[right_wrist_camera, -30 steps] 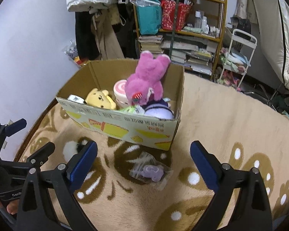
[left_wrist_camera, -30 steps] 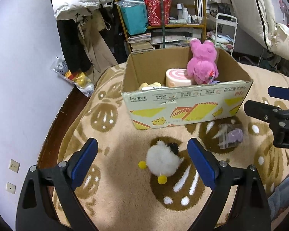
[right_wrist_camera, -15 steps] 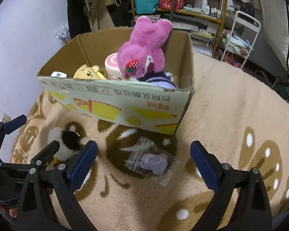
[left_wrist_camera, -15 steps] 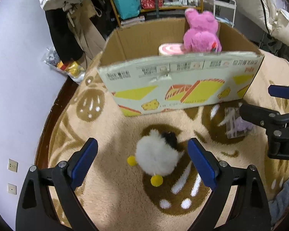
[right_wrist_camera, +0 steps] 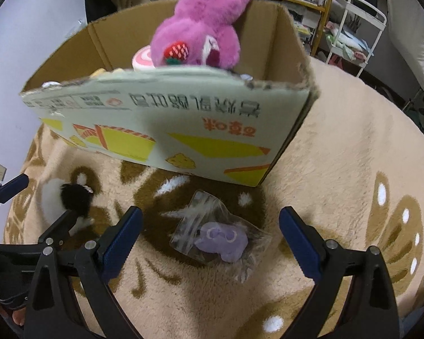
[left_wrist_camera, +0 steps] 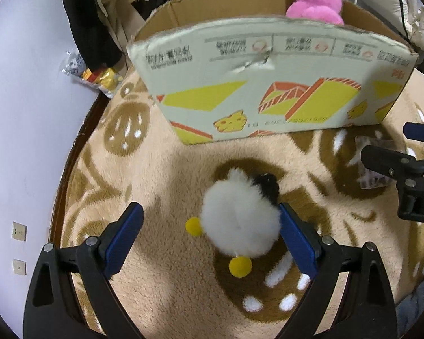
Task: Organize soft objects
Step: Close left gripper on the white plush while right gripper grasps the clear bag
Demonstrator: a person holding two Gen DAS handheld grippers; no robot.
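A white fluffy plush (left_wrist_camera: 238,216) with a black head and yellow feet lies on the carpet. My left gripper (left_wrist_camera: 210,233) is open around it, the right pad beside its flank. A small purple plush in a clear bag (right_wrist_camera: 220,236) lies on the carpet between the open jaws of my right gripper (right_wrist_camera: 210,240). The white plush also shows in the right wrist view (right_wrist_camera: 62,200). The cardboard box (left_wrist_camera: 268,84) stands just behind and holds a pink plush (right_wrist_camera: 200,25), a pink-and-white roll (right_wrist_camera: 142,58) and other toys.
The beige carpet (right_wrist_camera: 353,152) with brown patterns covers the floor. A wall (left_wrist_camera: 28,84) runs along the left with a snack bag (left_wrist_camera: 96,73) at its foot. Shelves, hanging coats and a white cart (right_wrist_camera: 356,22) stand behind the box.
Both grippers have moved forward and down. The white plush now sits between the left jaws and the bagged purple plush between the right jaws. The box looms closer.
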